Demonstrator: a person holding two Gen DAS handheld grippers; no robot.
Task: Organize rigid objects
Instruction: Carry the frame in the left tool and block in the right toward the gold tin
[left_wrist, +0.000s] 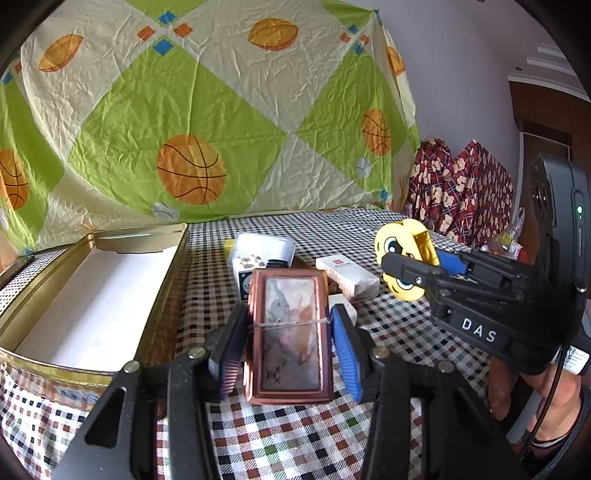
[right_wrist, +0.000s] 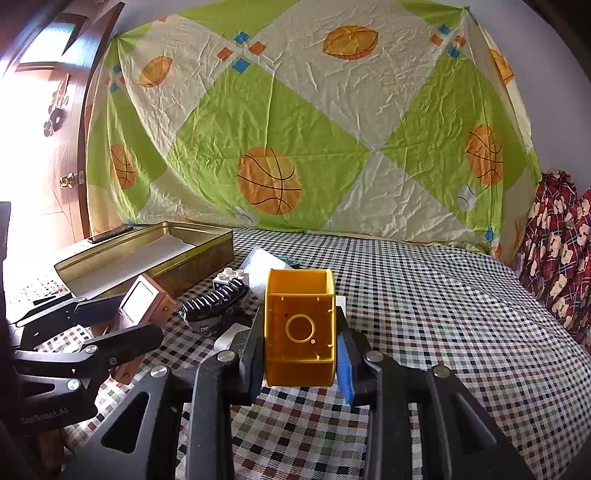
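Observation:
My left gripper (left_wrist: 288, 343) is shut on a copper-brown rectangular case (left_wrist: 290, 336) with a picture lid and a rubber band, held above the checked tablecloth; it also shows in the right wrist view (right_wrist: 142, 299). My right gripper (right_wrist: 301, 339) is shut on a yellow plastic toy box (right_wrist: 300, 326) with a cartoon face, seen in the left wrist view (left_wrist: 404, 256). An open gold tin (left_wrist: 92, 291) with a white lining sits at the left; it also shows in the right wrist view (right_wrist: 147, 254).
On the cloth lie a white toy brick (left_wrist: 249, 271), a clear plastic box (left_wrist: 266, 245), a small white pack (left_wrist: 347, 277) and a black ribbed comb-like piece (right_wrist: 214, 301). A basketball-print sheet (right_wrist: 295, 129) hangs behind. A red patterned cloth (right_wrist: 557, 251) lies at the right.

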